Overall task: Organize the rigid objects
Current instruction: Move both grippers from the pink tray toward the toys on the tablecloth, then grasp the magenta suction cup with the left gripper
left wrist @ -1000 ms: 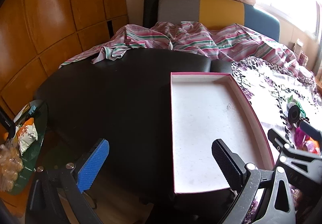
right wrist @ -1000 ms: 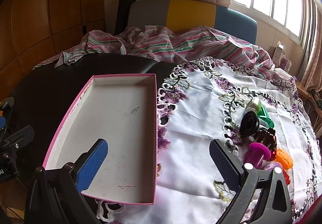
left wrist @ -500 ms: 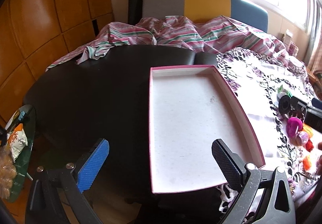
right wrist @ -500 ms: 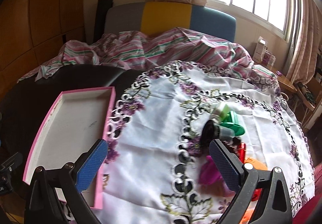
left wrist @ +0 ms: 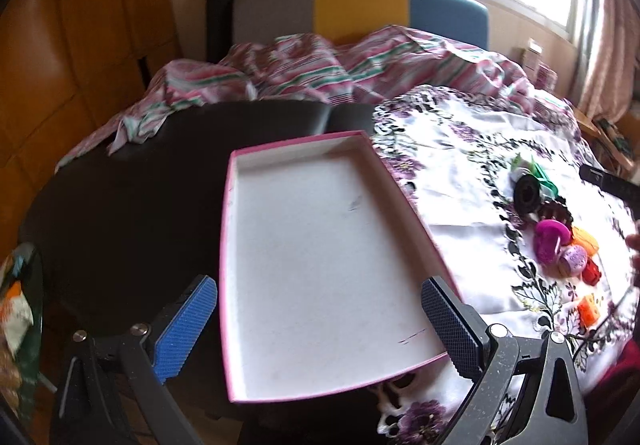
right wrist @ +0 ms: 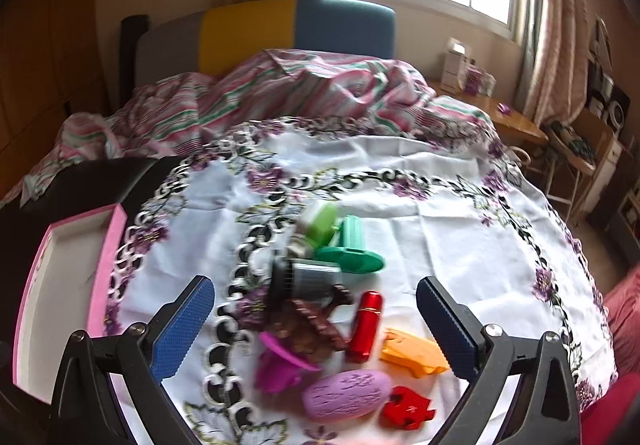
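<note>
1. The left gripper (left wrist: 320,319) hangs over the near part of the tray (left wrist: 276,397); its fingers (left wrist: 186,329) stand wide apart and hold nothing.
2. The tray is a shallow white box with a pink rim. It lies partly on the black surface (left wrist: 120,197) and partly on the cloth (left wrist: 452,173), and nothing lies in it.
3. The right gripper (right wrist: 316,323) hangs over the pile of small things, to the right of the tray (right wrist: 110,261). Its fingers (right wrist: 182,329) are also wide apart and grip nothing.
4. The pile lies on the white cloth (right wrist: 440,213) with purple flowers, well apart from the tray.
5. In the far part of the pile, seen from the tray side, are a light green piece (right wrist: 320,223) and a dark green piece (right wrist: 352,249), touching each other.
6. Just before them lies a grey cylinder (right wrist: 308,279) with a black end.
7. A brown piece (right wrist: 316,321) touches the cylinder, and a red tube (right wrist: 365,325) lies just beside the brown piece.
8. Nearest to the gripper are a magenta cup (right wrist: 280,363), a purple oval (right wrist: 346,393), a red puzzle piece (right wrist: 408,407) and an orange piece (right wrist: 414,353).
9. Beyond the cloth lies a striped blanket (right wrist: 280,93).
</note>
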Tool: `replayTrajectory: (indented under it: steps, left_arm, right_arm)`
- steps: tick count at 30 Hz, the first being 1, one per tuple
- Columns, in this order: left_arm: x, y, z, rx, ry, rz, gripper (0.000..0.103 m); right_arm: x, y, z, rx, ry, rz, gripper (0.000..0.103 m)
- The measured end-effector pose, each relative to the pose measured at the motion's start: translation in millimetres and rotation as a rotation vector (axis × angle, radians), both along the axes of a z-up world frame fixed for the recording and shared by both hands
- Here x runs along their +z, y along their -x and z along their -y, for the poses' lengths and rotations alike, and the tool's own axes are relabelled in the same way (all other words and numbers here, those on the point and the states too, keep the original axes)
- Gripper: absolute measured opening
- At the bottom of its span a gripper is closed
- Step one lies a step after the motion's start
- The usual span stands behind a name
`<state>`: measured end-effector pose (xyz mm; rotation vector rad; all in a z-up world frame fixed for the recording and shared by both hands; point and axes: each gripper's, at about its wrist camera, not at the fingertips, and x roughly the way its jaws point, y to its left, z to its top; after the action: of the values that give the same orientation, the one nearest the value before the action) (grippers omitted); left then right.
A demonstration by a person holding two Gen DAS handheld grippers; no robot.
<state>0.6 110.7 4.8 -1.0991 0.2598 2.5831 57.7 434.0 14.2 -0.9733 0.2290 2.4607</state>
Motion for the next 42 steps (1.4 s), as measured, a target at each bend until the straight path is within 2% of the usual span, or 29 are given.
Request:
replayTrajectory:
  steps: [4,8,11,14,21,29,32,36,37,39,40,41,42]
  left_arm:
    - [0,1,-23,-0.07,-0.008,0.015,0.103]
    - [-3,7,-52,-0.154,-0.038,0.063,0.103]
    - [-5,9,-77,-0.213,-0.067,0.096,0.103]
    - [-11,10,-116,-0.31,-0.053,0.123,0.103]
    - [-27,8,-187,-0.487,-0.047,0.194,0.103]
    - [-43,18,-242,-0.565,-0.079,0.276,0.103]
    - [-53,18,-258,-0.594,-0.045,0.304,0.103]
    - [-70,15,-271,-0.603,-0.003,0.277,0.101]
    - [-73,15,-274,-0.608,-0.003,0.275,0.097]
    - [-81,18,-278,-0.621,-0.016,0.312,0.075]
    - [-86,20,-280,-0.629,-0.022,0.34,0.057]
    - [-91,20,-281,-0.635,-0.023,0.36,0.052]
    - [-90,18,-280,-0.642,-0.025,0.331,0.05]
  right_arm:
    - [-10,-13,-39,-0.093,0.055,-0.022,0.103]
    - [-17,-28,-72,-0.186,0.224,-0.069,0.103]
    - [-19,-36,-84,-0.242,0.272,-0.086,0.103]
    - [-22,-44,-94,-0.282,0.322,-0.105,0.103]
    - [-24,-50,-102,-0.315,0.347,-0.118,0.103]
    - [-27,-48,-105,-0.305,0.375,-0.107,0.103]
    - [-28,-47,-105,-0.3,0.38,-0.102,0.103]
    - [-29,-46,-106,-0.297,0.387,-0.099,0.103]
    - [-30,-46,-106,-0.296,0.39,-0.096,0.103]
    - [-31,-44,-105,-0.291,0.39,-0.09,0.103]
    - [-31,-42,-105,-0.286,0.386,-0.084,0.103]
    - [-31,-41,-104,-0.283,0.383,-0.079,0.103]
    - [-32,-40,-103,-0.277,0.38,-0.075,0.103]
